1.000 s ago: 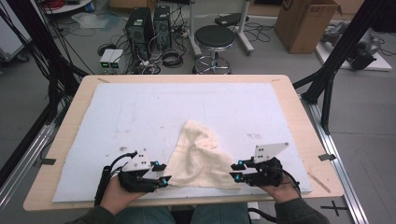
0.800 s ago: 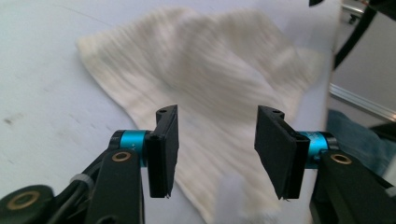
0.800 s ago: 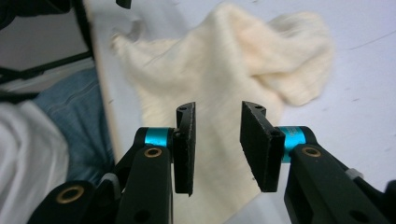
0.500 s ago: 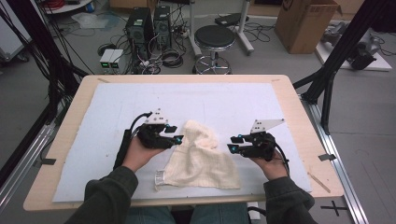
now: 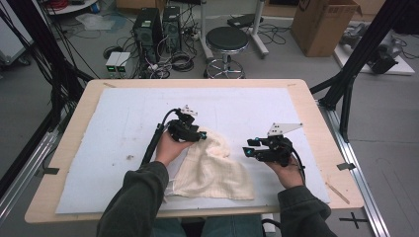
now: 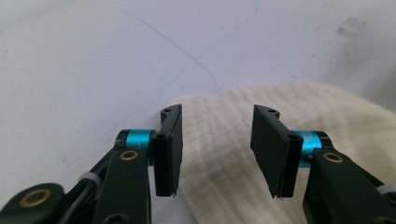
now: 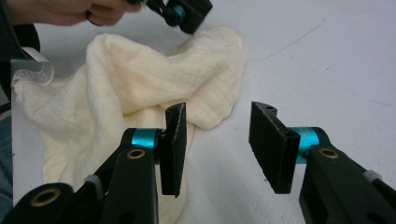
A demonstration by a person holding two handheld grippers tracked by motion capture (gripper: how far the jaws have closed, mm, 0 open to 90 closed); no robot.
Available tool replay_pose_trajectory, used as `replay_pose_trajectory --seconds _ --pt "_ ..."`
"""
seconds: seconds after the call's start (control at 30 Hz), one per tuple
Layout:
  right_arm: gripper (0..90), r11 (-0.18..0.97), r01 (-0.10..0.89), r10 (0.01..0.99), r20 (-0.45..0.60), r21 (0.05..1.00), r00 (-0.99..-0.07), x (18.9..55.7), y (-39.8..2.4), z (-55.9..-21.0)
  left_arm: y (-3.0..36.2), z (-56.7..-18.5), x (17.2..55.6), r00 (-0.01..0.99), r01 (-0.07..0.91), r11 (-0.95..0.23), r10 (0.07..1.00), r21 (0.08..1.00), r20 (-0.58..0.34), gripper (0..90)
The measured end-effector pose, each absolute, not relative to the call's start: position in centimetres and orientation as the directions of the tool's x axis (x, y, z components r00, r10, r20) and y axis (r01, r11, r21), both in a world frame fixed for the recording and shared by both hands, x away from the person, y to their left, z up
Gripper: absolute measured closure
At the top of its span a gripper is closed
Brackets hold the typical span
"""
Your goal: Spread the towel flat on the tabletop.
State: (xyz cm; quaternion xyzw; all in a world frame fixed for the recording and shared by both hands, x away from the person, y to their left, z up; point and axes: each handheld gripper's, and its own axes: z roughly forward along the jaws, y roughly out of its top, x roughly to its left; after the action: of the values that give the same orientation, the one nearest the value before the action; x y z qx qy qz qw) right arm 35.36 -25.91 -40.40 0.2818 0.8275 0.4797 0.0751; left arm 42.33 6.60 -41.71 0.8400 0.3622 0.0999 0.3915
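A crumpled cream cloth (image 5: 212,168) lies on the white mat (image 5: 123,128) near the table's front. My left gripper (image 5: 201,136) hovers over the cloth's far corner. Its jaws stand open in the left gripper view (image 6: 217,154), with the cloth (image 6: 327,107) below them and not pinched. My right gripper (image 5: 248,151) is just to the right of the cloth and points toward it. In the right gripper view (image 7: 217,144) its jaws have just been opening, with bare mat between them and the cloth (image 7: 140,79) to their left. The left gripper (image 7: 180,11) shows there at the cloth's top.
The mat covers most of a wooden table (image 5: 84,113). A white label (image 7: 30,70) sticks out at the cloth's edge. Behind the table stand a stool (image 5: 227,39), computer towers (image 5: 153,24) and a cardboard box (image 5: 321,22). Black frame struts (image 5: 346,84) rise at the right.
Both hands have moved away from the table's near edge. The left one went furthest, up to the cloth's far corner. The right gripper's jaws stand wider apart.
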Motion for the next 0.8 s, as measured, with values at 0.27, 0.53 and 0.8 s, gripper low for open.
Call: replay_pose_trajectory --seconds 0.27,0.53,0.8 --pt "56.2 0.407 0.422 0.543 0.157 0.810 -0.825 35.8 -25.3 -41.2 5.8 -43.0 42.1 0.733 0.509 -0.533 0.680 0.676 -0.017 76.0" --pt "56.1 0.413 0.424 0.534 0.163 0.806 -0.830 35.9 -24.9 -41.4 6.3 -42.6 41.6 0.750 0.488 -0.556 0.661 0.673 0.002 88.4" --pt "55.8 0.413 0.417 0.459 0.211 0.810 -0.863 35.4 -24.2 -41.5 9.4 -40.8 39.7 0.742 0.466 -0.537 0.670 0.703 0.020 88.6"
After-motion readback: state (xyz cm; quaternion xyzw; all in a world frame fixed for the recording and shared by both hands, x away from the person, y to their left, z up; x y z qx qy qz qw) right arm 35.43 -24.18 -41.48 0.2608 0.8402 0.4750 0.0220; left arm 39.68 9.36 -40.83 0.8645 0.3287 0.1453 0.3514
